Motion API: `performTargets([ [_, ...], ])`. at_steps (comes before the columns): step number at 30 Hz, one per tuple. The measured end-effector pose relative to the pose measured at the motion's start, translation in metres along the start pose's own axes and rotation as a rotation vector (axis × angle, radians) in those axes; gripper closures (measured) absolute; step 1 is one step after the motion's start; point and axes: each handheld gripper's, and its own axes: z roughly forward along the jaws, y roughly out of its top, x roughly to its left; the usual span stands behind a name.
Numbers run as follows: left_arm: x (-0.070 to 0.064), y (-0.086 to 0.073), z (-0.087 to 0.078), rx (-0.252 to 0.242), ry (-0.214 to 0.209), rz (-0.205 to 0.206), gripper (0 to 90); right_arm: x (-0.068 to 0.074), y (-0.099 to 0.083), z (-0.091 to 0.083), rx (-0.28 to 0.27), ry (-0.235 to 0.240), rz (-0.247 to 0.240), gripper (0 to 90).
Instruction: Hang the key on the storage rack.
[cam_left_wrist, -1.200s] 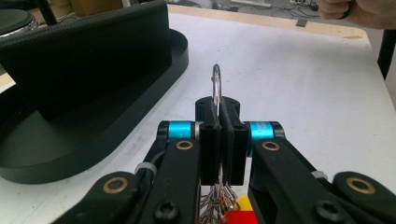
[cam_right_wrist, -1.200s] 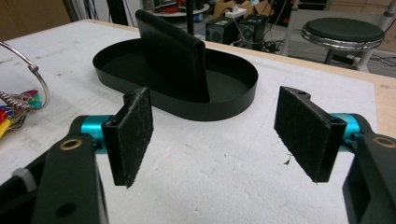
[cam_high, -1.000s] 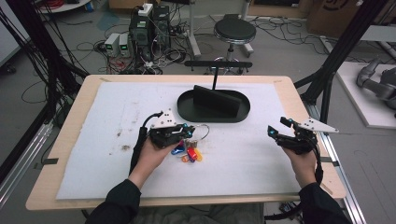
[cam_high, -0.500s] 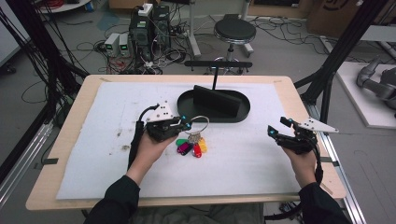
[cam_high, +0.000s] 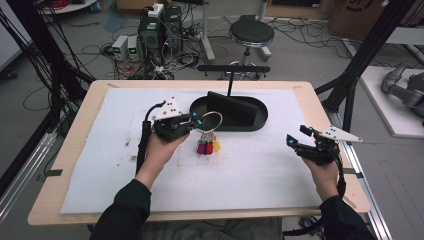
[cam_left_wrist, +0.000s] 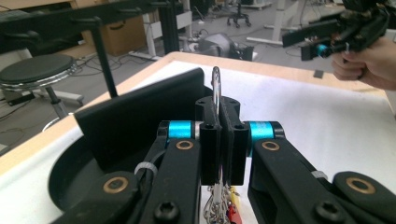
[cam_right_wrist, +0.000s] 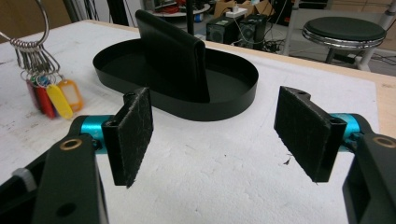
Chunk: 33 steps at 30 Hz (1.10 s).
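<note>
Pinching the metal key ring (cam_left_wrist: 216, 88) edge-on between closed jaws, the left gripper (cam_high: 192, 123) holds it above the white mat, coloured key tags (cam_high: 207, 147) dangling below. Just beyond, toward the table's far side, lies the black oval tray (cam_high: 260, 120) with its upright divider (cam_high: 235, 106), so the left hand is the nearer. Well off, the right gripper (cam_high: 295, 140) hovers wide open, empty.
</note>
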Motion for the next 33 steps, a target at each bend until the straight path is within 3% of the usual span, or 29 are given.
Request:
performTargets([
  [20,0.042,0.035,0.007,-0.070,0.104,-0.027,86.9,-0.001,0.000,0.000,-0.002,0.003,0.006,28.6],
  [33,0.067,0.047,0.028,-0.033,0.153,-0.053,86.9,-0.001,0.000,0.000,-0.002,0.006,0.010,28.6],
])
